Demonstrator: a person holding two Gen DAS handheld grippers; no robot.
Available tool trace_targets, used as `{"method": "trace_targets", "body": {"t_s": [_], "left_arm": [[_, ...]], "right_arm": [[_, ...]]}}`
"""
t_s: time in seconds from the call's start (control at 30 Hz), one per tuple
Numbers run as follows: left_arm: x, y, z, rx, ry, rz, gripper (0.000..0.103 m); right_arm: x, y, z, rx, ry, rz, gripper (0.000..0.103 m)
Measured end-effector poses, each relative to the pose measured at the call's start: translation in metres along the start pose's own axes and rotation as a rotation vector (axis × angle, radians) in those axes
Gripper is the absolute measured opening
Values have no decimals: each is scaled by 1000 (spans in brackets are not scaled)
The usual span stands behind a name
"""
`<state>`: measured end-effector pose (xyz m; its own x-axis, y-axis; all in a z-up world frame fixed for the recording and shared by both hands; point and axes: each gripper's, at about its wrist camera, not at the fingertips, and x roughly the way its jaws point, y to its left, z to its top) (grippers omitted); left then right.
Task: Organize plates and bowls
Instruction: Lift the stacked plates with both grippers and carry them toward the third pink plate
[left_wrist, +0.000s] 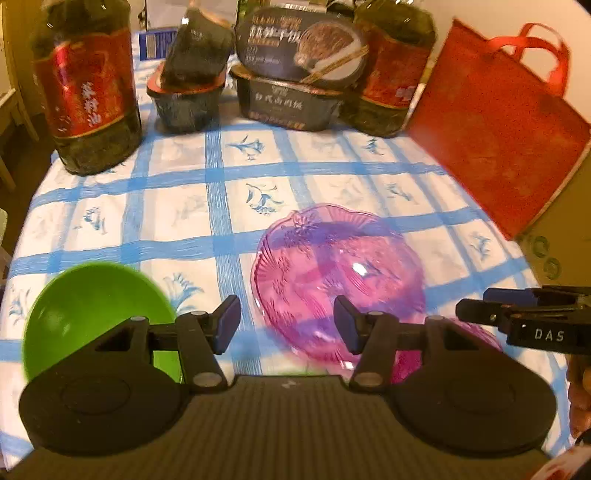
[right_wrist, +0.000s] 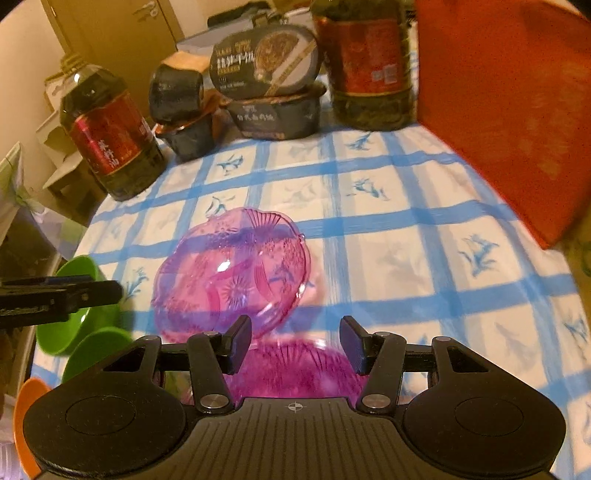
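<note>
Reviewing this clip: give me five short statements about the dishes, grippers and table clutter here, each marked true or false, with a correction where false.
1. Both grippers, the left gripper and the right gripper, have their fingers apart and hold nothing. True.
2. The pink glass plate lies on a plain red tablecloth. False: the tablecloth is white with blue checks.
3. A green bowl sits left of the pink glass plate in the left wrist view. True.
4. The red tote bag lies flat under the plate. False: it stands at the table's right side.
5. Only one oil bottle is present. False: the left oil bottle and the right oil bottle flank the stacked food containers.
</note>
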<state>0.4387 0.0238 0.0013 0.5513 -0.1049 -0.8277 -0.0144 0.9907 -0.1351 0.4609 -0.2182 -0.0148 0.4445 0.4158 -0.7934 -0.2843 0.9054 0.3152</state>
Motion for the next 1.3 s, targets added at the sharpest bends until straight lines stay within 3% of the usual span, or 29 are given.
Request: {"method": "trace_targets", "body": {"t_s": [0.23, 0.43, 0.53, 0.67, 0.87, 1.3], "left_arm": [[52, 11, 17, -33, 75, 32, 50], [76, 6, 18, 7, 124, 52, 40], [84, 5, 18, 18, 138, 64, 35], [90, 5, 17, 26, 161, 74, 25], [88, 7, 19, 29, 158, 88, 12], [60, -3, 37, 7, 78, 75, 11]], "right_arm": [[48, -12, 23, 36, 55, 8, 54], [71, -20, 29, 36, 97, 29, 53], [77, -22, 29, 42, 112, 39, 39], [82, -21, 29, 34, 128, 50, 13], [82, -23, 30, 61, 113, 43, 10], [47, -24, 54, 72, 29, 58, 7]]}}
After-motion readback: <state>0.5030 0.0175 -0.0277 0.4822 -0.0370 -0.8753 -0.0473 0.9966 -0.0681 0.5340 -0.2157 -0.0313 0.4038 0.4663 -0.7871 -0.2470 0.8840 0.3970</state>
